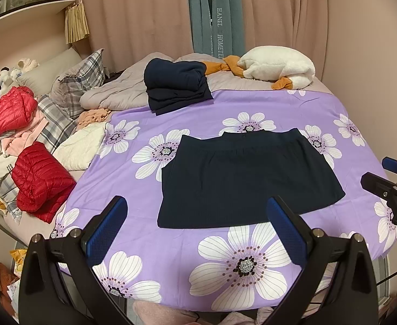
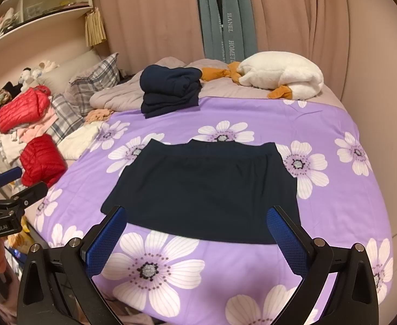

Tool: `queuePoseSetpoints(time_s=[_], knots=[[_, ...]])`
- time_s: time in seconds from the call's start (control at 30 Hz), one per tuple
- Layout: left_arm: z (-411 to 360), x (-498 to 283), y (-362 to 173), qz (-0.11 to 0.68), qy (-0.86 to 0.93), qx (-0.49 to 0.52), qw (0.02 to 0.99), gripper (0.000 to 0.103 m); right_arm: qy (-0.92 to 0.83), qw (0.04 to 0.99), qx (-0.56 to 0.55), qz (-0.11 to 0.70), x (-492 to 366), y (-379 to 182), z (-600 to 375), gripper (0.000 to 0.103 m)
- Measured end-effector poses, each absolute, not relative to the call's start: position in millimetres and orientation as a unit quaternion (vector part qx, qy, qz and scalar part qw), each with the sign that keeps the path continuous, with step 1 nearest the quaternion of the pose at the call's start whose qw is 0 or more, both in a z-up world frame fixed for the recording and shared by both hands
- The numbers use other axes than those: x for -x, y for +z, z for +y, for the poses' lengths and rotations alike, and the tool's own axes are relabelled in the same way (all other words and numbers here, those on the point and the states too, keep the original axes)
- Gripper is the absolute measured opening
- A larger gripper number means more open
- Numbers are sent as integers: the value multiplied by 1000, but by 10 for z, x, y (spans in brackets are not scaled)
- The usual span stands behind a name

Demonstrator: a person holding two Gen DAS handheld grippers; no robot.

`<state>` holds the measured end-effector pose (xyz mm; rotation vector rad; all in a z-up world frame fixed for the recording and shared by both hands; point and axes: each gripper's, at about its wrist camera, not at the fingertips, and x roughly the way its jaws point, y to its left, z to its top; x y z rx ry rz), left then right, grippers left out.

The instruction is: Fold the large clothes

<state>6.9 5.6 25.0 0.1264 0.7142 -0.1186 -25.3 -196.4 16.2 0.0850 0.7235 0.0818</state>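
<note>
Left gripper (image 1: 195, 219) and right gripper (image 2: 195, 227) hover with fingers spread wide, empty, above the near hem of a dark navy garment (image 1: 242, 176) lying flat on the purple floral sheet (image 1: 252, 105); pinching sheet along with cloth could drag both.

I'm looking into a home bedroom. A bed (image 1: 320, 113) fills my view, spread with a purple sheet (image 1: 171, 246) printed with big white flowers, plaid pillows (image 1: 82, 81) at its head beside a rumpled grey duvet (image 1: 122, 89). Pink curtains (image 1: 133, 13) hang behind it, a white plush goose (image 1: 279, 66) lies at the far edge, and red puffer jackets (image 1: 39, 180) sit heaped among loose clothes.
</note>
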Motion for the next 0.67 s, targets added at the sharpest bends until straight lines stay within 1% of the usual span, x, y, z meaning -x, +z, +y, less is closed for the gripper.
queuePoseSetpoints(time_s=[0.67], knots=[[69, -71, 235, 349, -56, -64, 933, 103, 42, 933, -41, 355, 234, 164, -1956, 102]])
